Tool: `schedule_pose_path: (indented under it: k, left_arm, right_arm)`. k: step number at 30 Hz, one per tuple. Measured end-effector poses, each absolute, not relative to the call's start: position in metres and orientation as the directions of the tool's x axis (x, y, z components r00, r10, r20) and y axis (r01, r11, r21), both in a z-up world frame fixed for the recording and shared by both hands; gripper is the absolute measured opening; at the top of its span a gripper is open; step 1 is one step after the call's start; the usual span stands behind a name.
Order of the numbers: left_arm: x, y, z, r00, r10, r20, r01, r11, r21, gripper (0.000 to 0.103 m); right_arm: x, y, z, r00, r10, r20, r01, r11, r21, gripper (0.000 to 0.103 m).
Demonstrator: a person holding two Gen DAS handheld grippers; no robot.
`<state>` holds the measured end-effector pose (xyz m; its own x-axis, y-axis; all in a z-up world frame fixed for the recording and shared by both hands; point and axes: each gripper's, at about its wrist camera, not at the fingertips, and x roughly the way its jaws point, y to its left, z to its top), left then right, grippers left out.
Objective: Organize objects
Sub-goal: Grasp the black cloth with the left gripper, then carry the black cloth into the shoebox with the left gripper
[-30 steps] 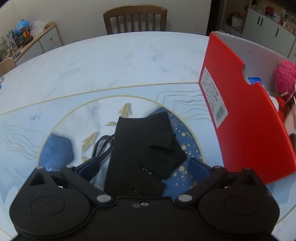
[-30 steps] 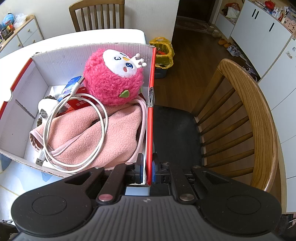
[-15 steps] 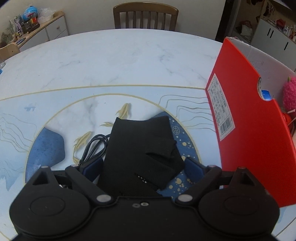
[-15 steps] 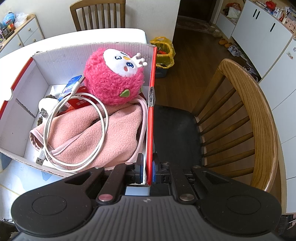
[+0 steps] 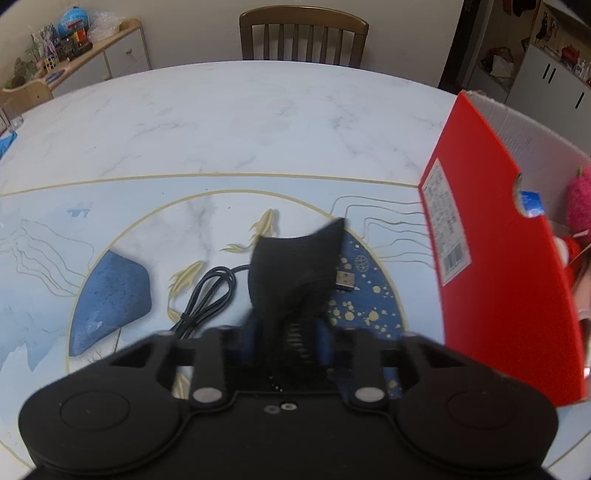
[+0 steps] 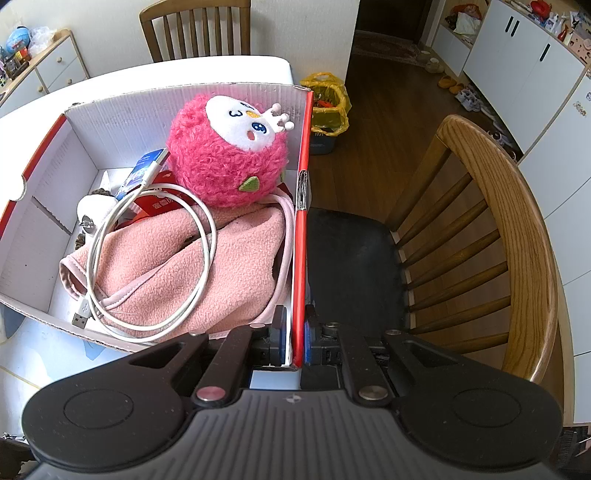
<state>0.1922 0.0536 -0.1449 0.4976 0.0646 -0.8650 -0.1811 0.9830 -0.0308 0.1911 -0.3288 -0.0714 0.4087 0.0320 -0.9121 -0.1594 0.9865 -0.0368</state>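
A black cloth point(image 5: 295, 266) is bunched up and lifted off the table point(image 5: 221, 122), caught between the blue pads of my left gripper point(image 5: 288, 332), whose jaws are closing on it. Beside it lies a coiled black cable point(image 5: 210, 291), with its USB plug point(image 5: 345, 279) showing to the cloth's right. The red box point(image 5: 498, 258) stands at the right. My right gripper point(image 6: 295, 332) is shut on the box's red side wall point(image 6: 300, 240). Inside are a pink plush toy point(image 6: 229, 158), a pink fleece point(image 6: 184, 273) and a white cable point(image 6: 147, 258).
A wooden chair point(image 6: 498, 221) stands close beside the box, off the table's edge. Another chair point(image 5: 303, 33) is at the far side of the table. A yellow bag point(image 6: 327, 107) sits on the floor, and a sideboard point(image 5: 74, 55) with clutter stands at the back left.
The left gripper's jaws came together on the black cloth, gathering it up from flat and uncovering the black cable and USB plug. The right gripper and box stayed still.
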Motion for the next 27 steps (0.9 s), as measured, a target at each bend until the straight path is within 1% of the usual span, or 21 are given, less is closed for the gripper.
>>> schedule_pose_path:
  k: [4,12,14,22,27]
  left_arm:
    - [0.185,0.054,-0.132,0.525,0.058,-0.849,-0.18,0.983,-0.044,0.017]
    - [0.167,0.059,-0.09,0.571,-0.019,-0.821,-0.175,0.974,-0.144,0.017]
    - [0.164,0.057,-0.08,0.573,-0.029,-0.819,-0.169,0.974,-0.152,0.017]
    - [0.163,0.033,-0.042,0.6,-0.097,-0.794,-0.096,0.977,-0.193,0.017]
    - [0.169,0.005,-0.028,0.607,-0.133,-0.784,-0.028,0.982,-0.188,0.017]
  right_arm:
    - [0.191,-0.329,-0.071,0.408,0.032,-0.912,-0.159,0.987,-0.036,0.009]
    - [0.191,-0.33,-0.07,0.412,0.041,-0.91,-0.161,0.987,-0.028,0.009]
    - [0.191,-0.33,-0.069,0.412,0.042,-0.91,-0.162,0.986,-0.028,0.009]
    - [0.191,-0.331,-0.068,0.414,0.048,-0.909,-0.164,0.986,-0.023,0.009]
    - [0.191,-0.331,-0.068,0.415,0.052,-0.908,-0.164,0.986,-0.018,0.009]
